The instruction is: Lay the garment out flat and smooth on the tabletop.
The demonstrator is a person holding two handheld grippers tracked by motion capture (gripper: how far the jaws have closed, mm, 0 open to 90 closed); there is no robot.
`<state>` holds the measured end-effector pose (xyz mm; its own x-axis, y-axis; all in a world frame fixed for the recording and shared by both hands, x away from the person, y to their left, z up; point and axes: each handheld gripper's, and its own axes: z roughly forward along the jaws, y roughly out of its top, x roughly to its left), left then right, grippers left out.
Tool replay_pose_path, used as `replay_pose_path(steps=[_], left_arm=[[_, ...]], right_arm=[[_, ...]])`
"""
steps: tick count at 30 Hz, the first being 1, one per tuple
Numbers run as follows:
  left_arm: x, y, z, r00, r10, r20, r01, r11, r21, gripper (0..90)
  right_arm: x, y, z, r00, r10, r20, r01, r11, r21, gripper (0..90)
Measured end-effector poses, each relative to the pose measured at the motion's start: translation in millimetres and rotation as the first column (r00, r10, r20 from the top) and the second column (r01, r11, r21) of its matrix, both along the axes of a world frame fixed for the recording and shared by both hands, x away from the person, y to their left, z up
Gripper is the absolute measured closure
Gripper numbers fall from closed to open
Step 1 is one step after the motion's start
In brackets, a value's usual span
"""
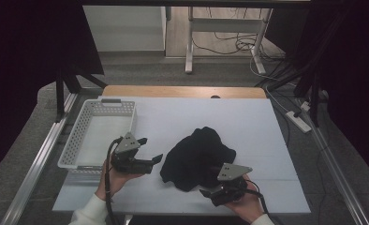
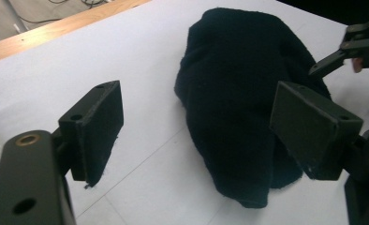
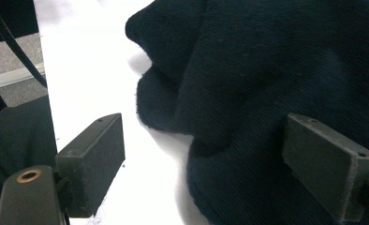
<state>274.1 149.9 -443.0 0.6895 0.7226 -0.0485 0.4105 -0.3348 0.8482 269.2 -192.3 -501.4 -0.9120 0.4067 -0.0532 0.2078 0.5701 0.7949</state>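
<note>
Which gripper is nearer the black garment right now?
Right. The right gripper sits at the near edge of the black garment, jaws open around a fold; the left gripper is open, just off its left side.

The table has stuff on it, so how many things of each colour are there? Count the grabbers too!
Black: 3, the crumpled cloth, the left gripper and the right gripper, both with fingers apart.
White: 1, the basket at the table's left edge.
Total: 4
</note>
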Motion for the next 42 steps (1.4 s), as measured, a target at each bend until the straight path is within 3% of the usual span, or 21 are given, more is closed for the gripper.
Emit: replay_pose_path(steps=[12, 16, 21, 27, 31, 35, 38, 42], left_arm=[[1.6, -4.5, -5.3, 0.9999, -0.003, -0.015, 0.003, 0.9999, 0.011, 18.2], [1.5, -5.2, -5.7, 0.9999, -0.005, -0.016, 0.005, 0.9999, 0.011, 18.2], [1.6, -6.4, -6.3, 0.9998, -0.006, -0.018, 0.006, 0.9999, 0.014, 18.2], [1.5, -7.8, -7.0, 0.9998, -0.008, -0.02, 0.009, 0.9998, 0.016, 18.2], [1.7, -9.3, -8.3, 0.9996, -0.014, -0.024, 0.014, 0.9997, 0.02, 18.2], [1.6, -10.3, -8.7, 0.9995, -0.018, -0.025, 0.018, 0.9996, 0.021, 18.2], [1.8, -10.3, -9.0, 0.9995, -0.018, -0.025, 0.018, 0.9996, 0.02, 18.2], [1.8, -10.9, -9.4, 0.9994, -0.02, -0.027, 0.02, 0.9996, 0.02, 18.2]], right_arm=[[5.6, 11.4, -12.3, 0.9997, -0.012, -0.02, 0.011, 0.999, -0.053, 15.4], [7.5, 13.3, -16.0, 0.9993, -0.032, -0.018, 0.03, 0.996, -0.081, 20.1], [12.1, 15.1, -18.5, 0.9987, -0.045, -0.024, 0.043, 0.996, -0.079, 24.8], [14.4, 22.2, -23.9, 0.9968, -0.073, 0.033, 0.077, 0.986, -0.147, 47.2], [17.6, 21.9, -24.0, 0.9967, -0.076, 0.029, 0.079, 0.984, -0.162, 67.9], [17.9, 19.4, -18.7, 0.9983, -0.052, 0.025, 0.055, 0.986, -0.159, 77.0], [15.3, 15.6, -6.5, 0.9989, -0.043, 0.022, 0.045, 0.992, -0.121, 78.1], [6.9, 9.2, 18.6, 0.9961, -0.031, 0.083, 0.035, 0.998, -0.051, 79.1]])
